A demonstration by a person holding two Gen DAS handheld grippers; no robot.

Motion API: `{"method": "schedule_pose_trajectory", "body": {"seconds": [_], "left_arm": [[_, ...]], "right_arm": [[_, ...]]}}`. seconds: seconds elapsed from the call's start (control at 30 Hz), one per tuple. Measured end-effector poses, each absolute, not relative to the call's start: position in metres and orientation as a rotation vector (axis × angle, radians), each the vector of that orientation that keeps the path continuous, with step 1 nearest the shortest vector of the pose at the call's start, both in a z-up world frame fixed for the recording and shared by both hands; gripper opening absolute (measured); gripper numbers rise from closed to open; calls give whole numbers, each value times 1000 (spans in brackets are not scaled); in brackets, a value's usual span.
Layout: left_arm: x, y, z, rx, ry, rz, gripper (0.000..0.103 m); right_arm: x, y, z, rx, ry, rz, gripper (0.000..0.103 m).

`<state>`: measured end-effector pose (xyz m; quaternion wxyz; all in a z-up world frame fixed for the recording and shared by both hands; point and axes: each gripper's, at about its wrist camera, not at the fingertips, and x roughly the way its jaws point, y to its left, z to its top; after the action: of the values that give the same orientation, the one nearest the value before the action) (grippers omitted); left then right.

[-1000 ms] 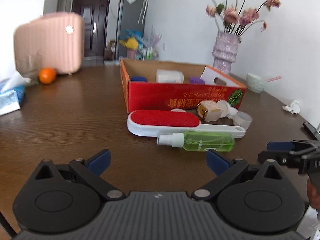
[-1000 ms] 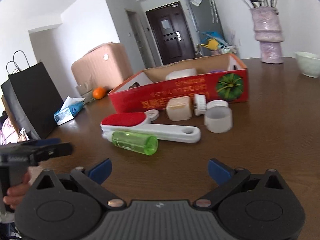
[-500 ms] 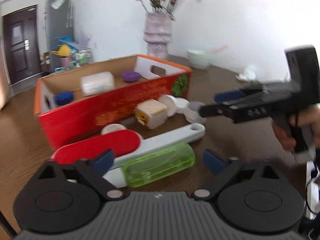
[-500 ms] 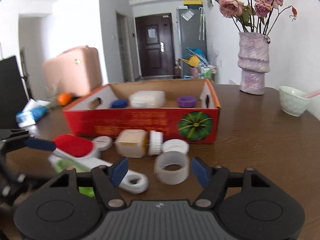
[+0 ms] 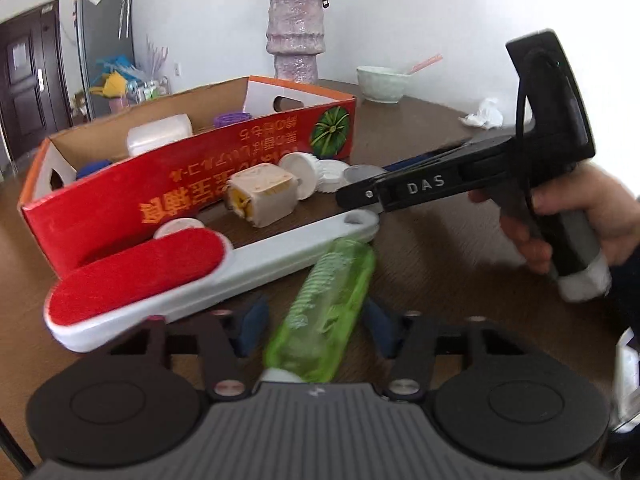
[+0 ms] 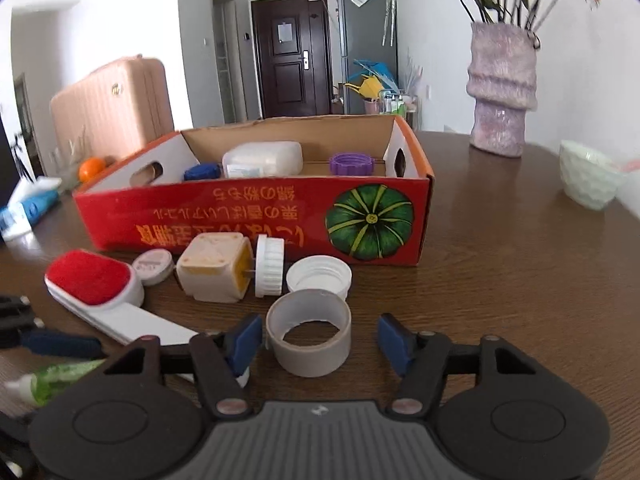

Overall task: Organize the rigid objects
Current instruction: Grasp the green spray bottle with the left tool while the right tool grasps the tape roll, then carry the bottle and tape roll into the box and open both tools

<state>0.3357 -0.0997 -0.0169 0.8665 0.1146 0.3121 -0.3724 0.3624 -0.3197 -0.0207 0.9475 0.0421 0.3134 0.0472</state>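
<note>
Both grippers have swung in from well back. The left gripper (image 5: pixel 312 330), jaws wide before, now brackets the translucent green plastic spray bottle (image 5: pixel 320 312), which lies in front of the red cardboard box (image 6: pixel 256 216), long axis along the fingers; the jaws are closing on it. The right gripper (image 6: pixel 320 340), also closing, straddles the grey tape ring (image 6: pixel 308 336) without touching.

Black left gripper (image 5: pixel 312 326) with blue pads, silver screws, right gripper (image 6: pixel 318 342) lettered "DAS"
</note>
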Motion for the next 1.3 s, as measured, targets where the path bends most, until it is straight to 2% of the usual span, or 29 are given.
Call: {"method": "schedule_pose_trajectory", "body": {"seconds": [0.07, 0.1, 0.33, 0.57, 0.8, 1.1, 1.3], "left_arm": [[336, -102, -15, 193, 682, -775, 31], [334, -103, -15, 192, 684, -767, 31], [307, -90, -11, 99, 688, -722, 31], [258, -27, -1, -130, 584, -539, 31], [245, -6, 15, -173, 538, -409, 31], [250, -5, 55, -176, 408, -464, 31], [310, -6, 101, -114, 369, -418, 31]], "right_arm": [[359, -323, -21, 93, 635, 83, 45], [355, -323, -21, 88, 633, 79, 43], [308, -320, -16, 71, 589, 103, 43], [240, -294, -6, 39, 517, 184, 43], [214, -276, 2, 27, 466, 239, 43], [220, -293, 13, 73, 418, 197, 43], [263, -313, 44, 74, 321, 177, 43]]}}
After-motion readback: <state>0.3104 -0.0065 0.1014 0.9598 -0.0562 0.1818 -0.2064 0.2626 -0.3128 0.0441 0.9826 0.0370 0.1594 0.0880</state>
